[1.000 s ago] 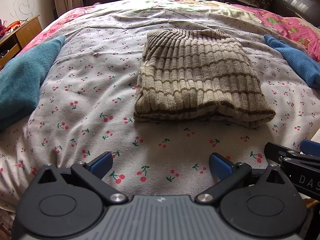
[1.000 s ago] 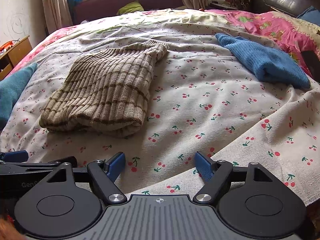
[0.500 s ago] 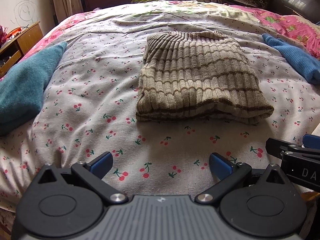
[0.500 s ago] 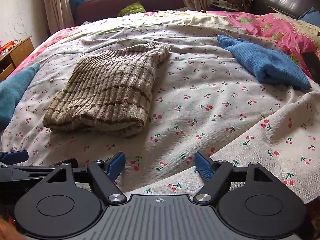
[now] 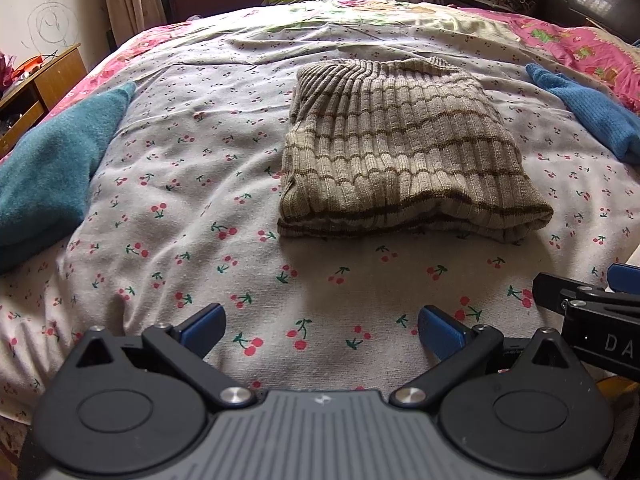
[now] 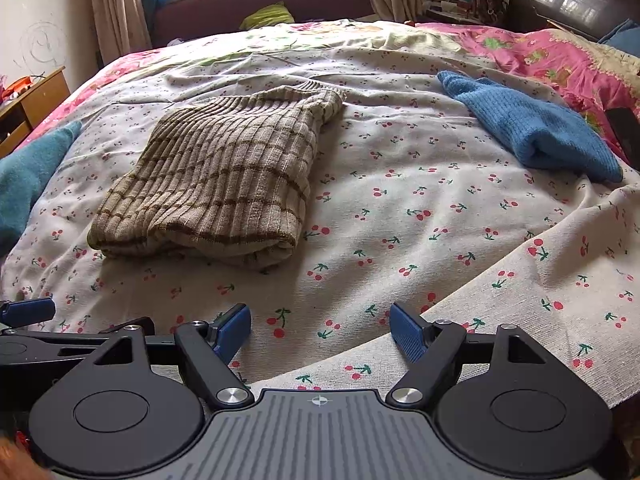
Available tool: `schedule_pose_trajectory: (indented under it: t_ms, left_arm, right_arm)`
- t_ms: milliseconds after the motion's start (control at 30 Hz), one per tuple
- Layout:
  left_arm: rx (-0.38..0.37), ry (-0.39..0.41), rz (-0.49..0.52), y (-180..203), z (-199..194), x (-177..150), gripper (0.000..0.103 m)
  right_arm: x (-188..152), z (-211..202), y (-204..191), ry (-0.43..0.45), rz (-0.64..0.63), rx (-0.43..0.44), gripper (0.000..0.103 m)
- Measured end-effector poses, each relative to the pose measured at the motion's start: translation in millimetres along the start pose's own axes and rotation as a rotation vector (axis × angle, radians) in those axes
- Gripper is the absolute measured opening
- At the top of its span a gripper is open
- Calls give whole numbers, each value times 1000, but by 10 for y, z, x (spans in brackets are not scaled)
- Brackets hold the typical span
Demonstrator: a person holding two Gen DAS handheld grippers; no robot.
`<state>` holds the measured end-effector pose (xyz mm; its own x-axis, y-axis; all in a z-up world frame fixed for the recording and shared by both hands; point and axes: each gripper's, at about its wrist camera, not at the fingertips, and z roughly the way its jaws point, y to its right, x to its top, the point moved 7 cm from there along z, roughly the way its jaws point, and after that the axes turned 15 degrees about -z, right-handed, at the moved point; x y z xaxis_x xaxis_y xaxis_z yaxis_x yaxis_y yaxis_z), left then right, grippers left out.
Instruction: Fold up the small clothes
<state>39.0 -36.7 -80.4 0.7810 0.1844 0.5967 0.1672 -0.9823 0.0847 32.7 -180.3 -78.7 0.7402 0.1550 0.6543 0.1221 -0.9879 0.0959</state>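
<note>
Left gripper (image 5: 320,330) and right gripper (image 6: 320,330) hover side by side over the near edge of the sheet (image 5: 192,184), jaws spread, nothing between them. Beyond lies the folded striped sweater (image 5: 400,152), between a teal garment (image 5: 48,168) and a blue garment (image 6: 532,128)

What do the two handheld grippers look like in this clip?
The left gripper and the right gripper match: black linkage arms with silver pivot screws, round black side housings, a ribbed grey centre plate with a small mark, and blue ridged pads. White letters "DA" show on the right gripper's side. No sleeves or cables are visible.
</note>
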Motion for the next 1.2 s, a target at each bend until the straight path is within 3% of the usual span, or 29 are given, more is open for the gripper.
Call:
schedule_pose_trajectory:
  t_ms: [1200]
  left_arm:
    - [-15,-25,-33,-11,29,13,103]
  right_arm:
    - [-21,1,1,-1,-28,-28,80]
